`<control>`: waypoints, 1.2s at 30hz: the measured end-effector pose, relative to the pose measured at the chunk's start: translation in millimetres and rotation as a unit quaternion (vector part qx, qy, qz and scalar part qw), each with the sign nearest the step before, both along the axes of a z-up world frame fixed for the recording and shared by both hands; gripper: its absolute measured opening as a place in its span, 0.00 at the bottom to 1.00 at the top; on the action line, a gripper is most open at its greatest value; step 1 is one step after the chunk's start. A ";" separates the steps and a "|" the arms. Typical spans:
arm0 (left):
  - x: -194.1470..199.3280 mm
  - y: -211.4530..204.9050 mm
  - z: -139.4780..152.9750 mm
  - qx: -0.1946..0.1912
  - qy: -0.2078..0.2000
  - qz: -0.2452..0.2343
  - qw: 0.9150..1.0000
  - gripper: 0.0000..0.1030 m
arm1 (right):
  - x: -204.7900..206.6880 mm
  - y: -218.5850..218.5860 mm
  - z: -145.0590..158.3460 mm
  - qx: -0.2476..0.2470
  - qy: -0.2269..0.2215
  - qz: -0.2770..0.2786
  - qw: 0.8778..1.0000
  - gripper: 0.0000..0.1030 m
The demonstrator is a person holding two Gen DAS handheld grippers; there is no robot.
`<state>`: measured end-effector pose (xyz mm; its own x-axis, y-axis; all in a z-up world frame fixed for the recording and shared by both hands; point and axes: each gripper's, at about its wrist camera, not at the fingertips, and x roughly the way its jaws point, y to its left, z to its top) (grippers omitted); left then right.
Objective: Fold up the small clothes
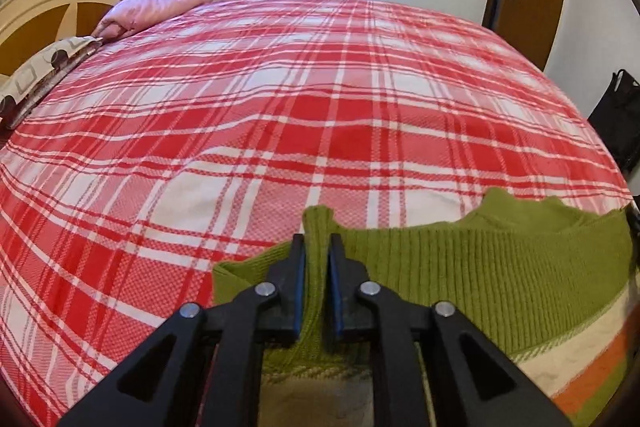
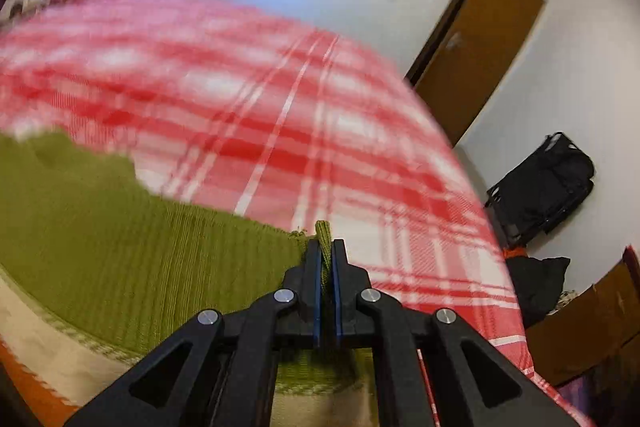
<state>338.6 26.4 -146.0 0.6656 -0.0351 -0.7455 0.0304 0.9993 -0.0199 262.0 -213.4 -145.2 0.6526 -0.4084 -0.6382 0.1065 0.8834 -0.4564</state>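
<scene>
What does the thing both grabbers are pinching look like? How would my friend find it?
Look at the big bed with the red and white checked cover. At its near edge is a ribbed green sweater with cream and orange stripes lower down, pinched by the left gripper and right gripper. Nothing else there is green.

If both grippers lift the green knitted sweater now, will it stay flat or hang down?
The sweater, a soft ribbed knit, will probably sag between the left gripper and right gripper. It likely won't slip: both pinch bunched fabric.
</scene>
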 end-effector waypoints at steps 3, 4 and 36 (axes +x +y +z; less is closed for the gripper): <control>3.3 -3.1 -2.2 0.015 0.009 0.004 1.000 0.27 | -1.0 6.7 -0.6 -0.029 0.022 0.006 0.999 0.04; 4.0 -2.0 -0.5 0.016 0.013 0.004 1.000 0.30 | -5.8 4.4 4.5 -0.020 0.026 0.009 0.999 0.04; -201.1 44.3 -14.4 0.077 -0.005 -0.024 0.997 0.77 | -247.2 35.7 -9.9 0.203 -0.073 -0.028 0.976 0.07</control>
